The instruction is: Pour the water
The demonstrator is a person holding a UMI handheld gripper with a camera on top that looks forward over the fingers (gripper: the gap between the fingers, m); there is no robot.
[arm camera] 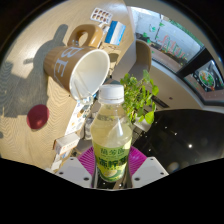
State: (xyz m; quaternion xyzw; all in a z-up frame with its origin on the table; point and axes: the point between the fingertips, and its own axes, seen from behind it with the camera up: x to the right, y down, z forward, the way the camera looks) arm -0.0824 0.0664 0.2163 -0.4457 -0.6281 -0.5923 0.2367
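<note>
Sunlight falls hard across a pale table [40, 150] crowded with small things, windows beyond and a screen off to one side; a brown paper cup [78, 68] appears to lie tilted or on its side, its white mouth turned toward the camera; a leafy green plant [140, 98] stands just beside the bottle, and a small dark red object [38, 117] sits well apart on the lit part of the table.

The gripper [112, 172] holds a clear plastic bottle [112, 135] with a white cap and a green label, filled with pale liquid; the jaws are clamped on its lower body, the magenta pads [88, 158] pressing at either side of the label, with no gap showing.

The step in hand looks like carrying the bottle to the cup for the pour; to do it well, the grip should stay firm and low so the bottle does not slip as it tips; the cap seems to be on, which would have to be dealt with before any water can leave; the cup's tilt is a concern, since a mouth facing sideways will not catch a stream.

The bottle stands upright between the jaws, rising ahead of them, its cap just below the cup's rim as seen from the gripper view; how far apart cup and bottle truly are cannot be told.
</note>
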